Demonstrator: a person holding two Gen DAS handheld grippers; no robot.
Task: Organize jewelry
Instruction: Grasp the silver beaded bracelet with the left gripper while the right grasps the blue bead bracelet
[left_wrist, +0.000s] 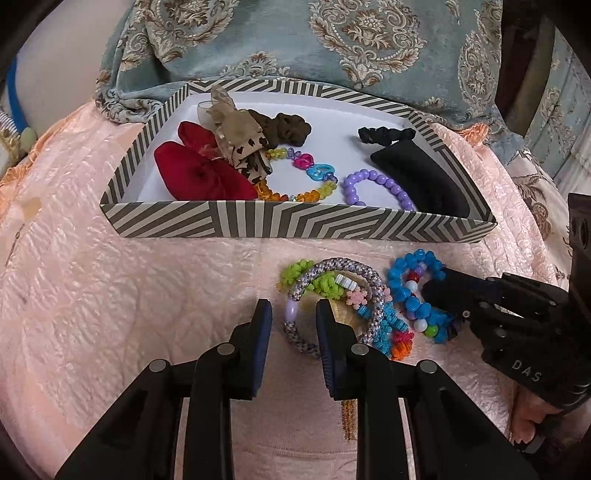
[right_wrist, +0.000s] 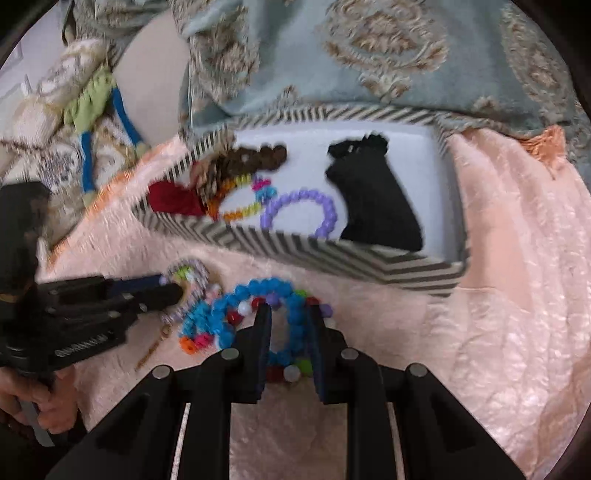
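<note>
A pile of bracelets and hair ties lies on the pink bedspread (left_wrist: 129, 295) in front of a striped box (left_wrist: 295, 221). My left gripper (left_wrist: 293, 317) hangs just over the braided grey-lilac bracelet (left_wrist: 351, 264). Its pads stand narrowly apart, and the bracelet's lilac bead shows in the gap, untouched. My right gripper (right_wrist: 290, 321) straddles one side of the blue bead bracelet (right_wrist: 258, 286), with a small gap and no clear pressing; that view is blurred. In the left wrist view one of its fingers (left_wrist: 443, 291) lies across that bracelet (left_wrist: 402, 295), which rests flat.
Inside the box are a red bow (left_wrist: 199, 173), a brown scrunchie (left_wrist: 284, 127), a purple bead bracelet (left_wrist: 369, 184), a multicolour bead bracelet (left_wrist: 310, 170) and a black pouch (left_wrist: 417, 173). A green scrunchie (left_wrist: 321, 284) lies in the pile. A patterned blue cushion (left_wrist: 332, 37) stands behind the box.
</note>
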